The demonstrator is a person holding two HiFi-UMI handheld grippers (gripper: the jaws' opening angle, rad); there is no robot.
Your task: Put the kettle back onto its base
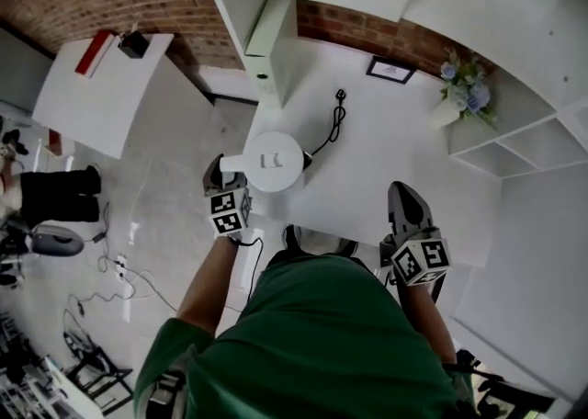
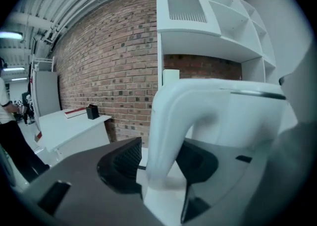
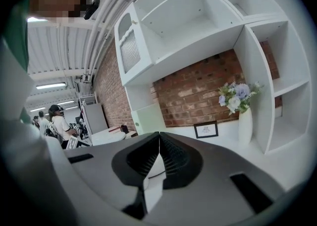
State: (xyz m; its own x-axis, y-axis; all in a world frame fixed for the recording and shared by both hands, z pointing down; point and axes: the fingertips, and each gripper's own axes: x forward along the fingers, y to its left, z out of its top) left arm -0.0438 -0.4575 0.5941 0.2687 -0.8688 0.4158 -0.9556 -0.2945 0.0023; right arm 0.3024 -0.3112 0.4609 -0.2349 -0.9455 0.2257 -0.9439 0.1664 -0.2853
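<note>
1 kettle (image 1: 276, 174), lid mark (image 1: 273, 160) illeg.

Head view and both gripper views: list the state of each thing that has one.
Kettle: upright on the table, lid shut.
Cord: runs out from under the kettle, unplugged, plug lying on the table.
Left gripper: open, kettle's handle between its jaws, not squeezed.
Right gripper: shut, empty.
Vase of flowers: upright.

White kettle (image 2: 247, 121) handle (image 2: 166, 121) between left tool (image 2: 166, 163) jaws; jaws apart, pads clear of handle; brick wall (image 2: 109, 61), white shelves (image 2: 208, 22) behind.
</note>
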